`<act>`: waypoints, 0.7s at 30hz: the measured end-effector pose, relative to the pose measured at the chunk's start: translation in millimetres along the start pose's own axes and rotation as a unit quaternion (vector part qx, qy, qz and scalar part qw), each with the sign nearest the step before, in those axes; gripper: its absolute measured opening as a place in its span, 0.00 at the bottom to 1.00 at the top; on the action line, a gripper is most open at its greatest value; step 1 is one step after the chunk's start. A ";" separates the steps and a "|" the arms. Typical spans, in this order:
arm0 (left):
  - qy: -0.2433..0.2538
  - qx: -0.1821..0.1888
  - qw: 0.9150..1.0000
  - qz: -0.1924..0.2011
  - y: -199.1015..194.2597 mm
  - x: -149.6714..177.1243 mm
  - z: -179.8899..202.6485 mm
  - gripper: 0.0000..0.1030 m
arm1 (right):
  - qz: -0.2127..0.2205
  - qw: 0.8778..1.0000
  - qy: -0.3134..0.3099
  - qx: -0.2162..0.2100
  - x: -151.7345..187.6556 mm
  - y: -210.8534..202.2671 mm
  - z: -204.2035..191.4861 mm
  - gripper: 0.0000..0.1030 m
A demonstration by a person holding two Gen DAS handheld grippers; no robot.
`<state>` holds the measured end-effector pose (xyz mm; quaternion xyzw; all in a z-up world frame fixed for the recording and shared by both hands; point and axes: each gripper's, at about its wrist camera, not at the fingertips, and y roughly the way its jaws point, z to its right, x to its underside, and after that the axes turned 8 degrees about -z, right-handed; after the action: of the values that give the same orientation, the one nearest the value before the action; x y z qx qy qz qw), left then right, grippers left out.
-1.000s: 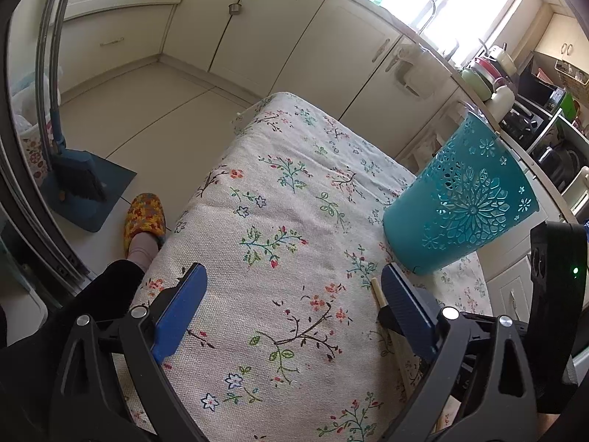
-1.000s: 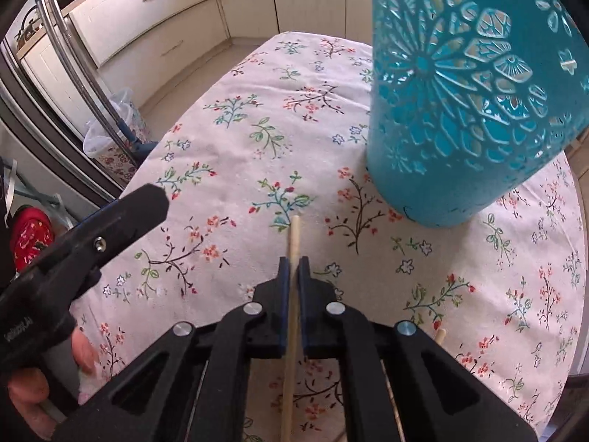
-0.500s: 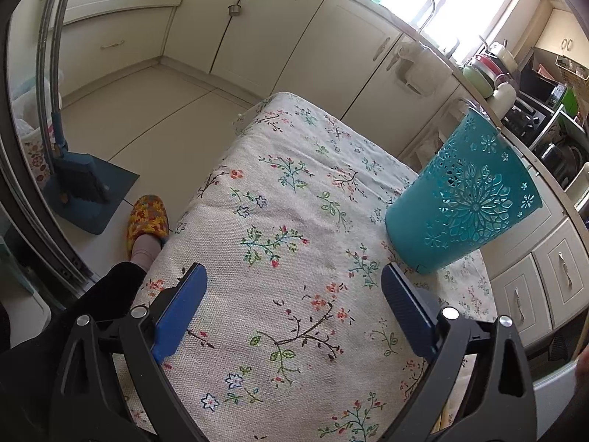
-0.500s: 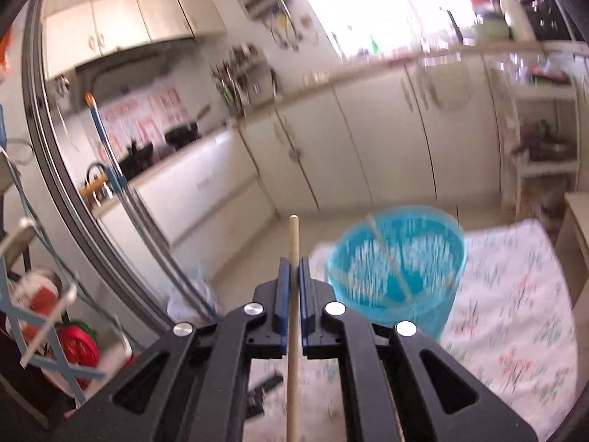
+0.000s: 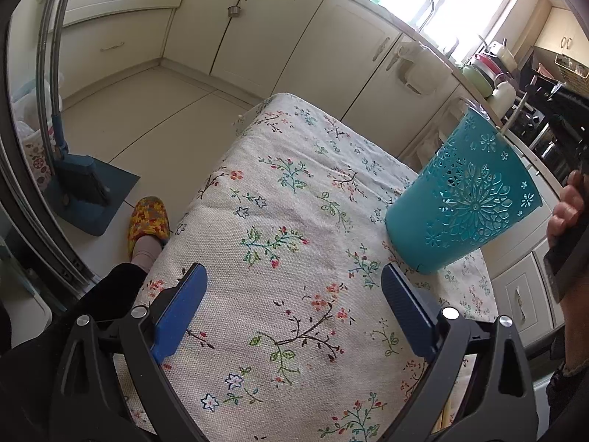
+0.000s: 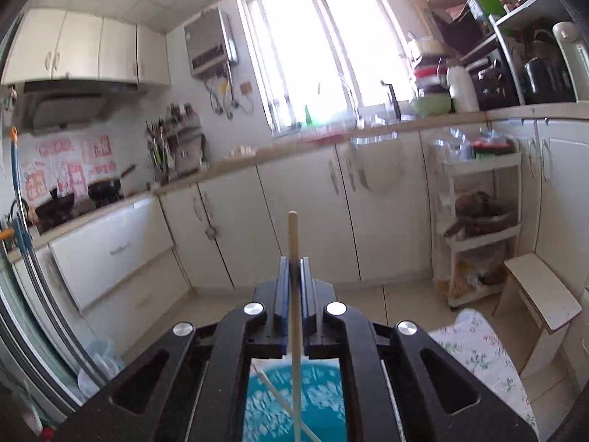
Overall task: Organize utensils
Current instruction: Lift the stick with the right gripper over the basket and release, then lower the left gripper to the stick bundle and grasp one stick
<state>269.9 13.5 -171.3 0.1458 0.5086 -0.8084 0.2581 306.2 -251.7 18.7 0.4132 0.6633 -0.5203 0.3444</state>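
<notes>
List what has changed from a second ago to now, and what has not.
The right gripper, shut on the wooden chopstick throughout, lifted it off the floral tablecloth and tipped up; it now sits over the teal holder, seen below it. The hand gripping it now shows beside the holder. Unchanged: the left gripper is open and empty above the cloth, and the holder stands where it was.

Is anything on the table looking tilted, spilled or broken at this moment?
Nothing stands out. The teal holder stands upright on the floral tablecloth, its lean only lens distortion. The right gripper holds a chopstick above it.
</notes>
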 end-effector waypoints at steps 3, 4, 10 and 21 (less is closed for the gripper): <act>0.002 -0.002 1.000 -0.001 -0.2 -0.1 0.6 0.89 | -0.017 1.000 -0.011 -0.011 21.6 -13.1 3.2 0.07; 0.003 -0.003 1.000 -0.001 -0.2 0.0 0.6 0.89 | -0.026 0.999 -0.012 -0.017 30.1 -23.5 5.0 0.11; 0.015 -0.012 1.000 0.000 -0.7 0.2 4.8 0.89 | -0.104 0.994 -0.011 -0.025 83.6 -80.8 20.5 0.42; 0.089 -0.036 0.995 -0.003 -23.4 23.8 40.6 0.89 | -0.330 0.944 -0.021 0.002 196.3 -59.1 32.2 0.20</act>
<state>238.1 -21.2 -147.9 0.2065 0.5587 -0.7741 0.2143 170.8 -252.8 -138.5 0.1609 0.7545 -0.6142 0.1663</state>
